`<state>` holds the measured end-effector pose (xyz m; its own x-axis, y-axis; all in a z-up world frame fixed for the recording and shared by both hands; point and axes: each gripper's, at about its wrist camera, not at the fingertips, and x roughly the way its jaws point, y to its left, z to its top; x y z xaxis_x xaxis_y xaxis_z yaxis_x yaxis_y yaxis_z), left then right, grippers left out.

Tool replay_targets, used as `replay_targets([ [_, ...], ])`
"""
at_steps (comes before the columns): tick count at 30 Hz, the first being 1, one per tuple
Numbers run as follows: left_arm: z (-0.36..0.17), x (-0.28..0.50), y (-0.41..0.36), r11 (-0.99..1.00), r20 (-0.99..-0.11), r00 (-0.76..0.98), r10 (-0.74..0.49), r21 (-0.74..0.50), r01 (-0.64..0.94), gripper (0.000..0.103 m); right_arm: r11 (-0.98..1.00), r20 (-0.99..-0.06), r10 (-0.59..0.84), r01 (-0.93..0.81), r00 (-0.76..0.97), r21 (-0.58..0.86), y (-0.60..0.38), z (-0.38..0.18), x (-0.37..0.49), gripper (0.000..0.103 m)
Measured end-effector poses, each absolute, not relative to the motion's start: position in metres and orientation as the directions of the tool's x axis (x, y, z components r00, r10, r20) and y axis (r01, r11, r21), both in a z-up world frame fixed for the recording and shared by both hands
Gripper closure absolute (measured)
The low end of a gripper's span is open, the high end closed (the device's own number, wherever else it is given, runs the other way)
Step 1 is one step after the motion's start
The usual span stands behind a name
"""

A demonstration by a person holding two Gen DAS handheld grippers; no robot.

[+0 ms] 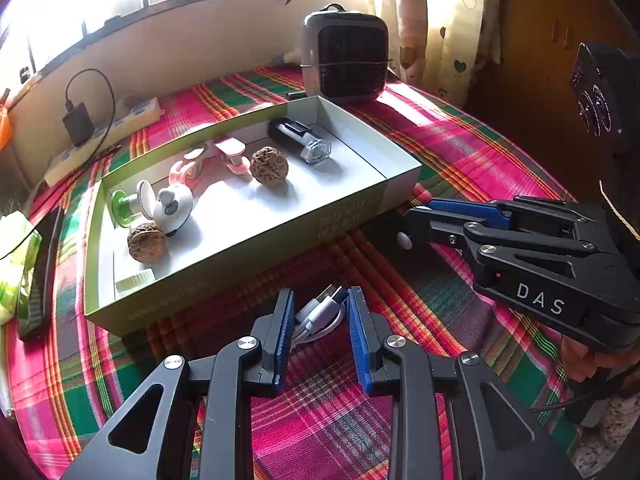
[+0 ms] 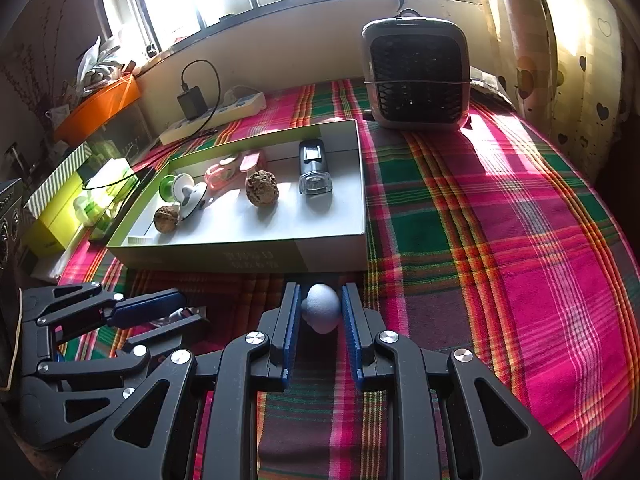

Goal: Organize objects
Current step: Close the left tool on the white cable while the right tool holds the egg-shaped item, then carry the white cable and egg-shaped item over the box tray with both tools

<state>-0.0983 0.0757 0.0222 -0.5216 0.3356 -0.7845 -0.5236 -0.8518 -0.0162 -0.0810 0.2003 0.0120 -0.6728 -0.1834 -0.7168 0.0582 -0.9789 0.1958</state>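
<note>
The left gripper (image 1: 320,336) stood open around the limp, light coiled USB cable (image 1: 320,314), best pinched mid-coil; the right gripper (image 2: 320,310) clamped a smooth white knob (image 2: 322,307).

Box (image 1: 256,236) lettering blurred; white cable (image 1: 320,316) partly hidden behind jaws.

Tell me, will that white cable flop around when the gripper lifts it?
Probably yes. The white cable lies in loose coils between the left gripper fingers, so it looks soft and bendy. Its plug end sticks out free and may dangle. It looks thin, so likely light.
</note>
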Motion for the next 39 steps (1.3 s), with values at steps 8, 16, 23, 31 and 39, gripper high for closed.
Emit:
replay_targets([
  [8,0.028,-0.099,0.072,-0.863,-0.77,-0.542,0.337,-0.022,-0.505,0.078,-0.979,-0.709,-0.189,0.071,-0.68,0.193,0.199,0.016,-0.08,0.08],
  [16,0.038,-0.1,0.067,-0.874,-0.753,-0.563,0.342,-0.034,-0.485,0.078,-0.979,-0.697,-0.196,0.093,-0.69,0.184,0.193,0.024,-0.08,0.081],
  [23,0.044,-0.102,0.061,-0.88,-0.74,-0.574,0.35,-0.049,-0.473,0.078,-0.979,-0.685,-0.2,0.108,-0.7,0.175,0.188,0.032,-0.082,0.081],
  [31,0.049,-0.105,0.055,-0.887,-0.729,-0.588,0.35,-0.055,-0.459,0.078,-0.979,-0.681,-0.204,0.125,-0.704,0.164,0.183,0.037,-0.085,0.081],
  [39,0.055,-0.11,0.05,-0.894,-0.713,-0.604,0.355,-0.071,-0.442,0.078,-0.979,-0.673,-0.203,0.139,-0.712,0.148,0.177,0.044,-0.091,0.081],
])
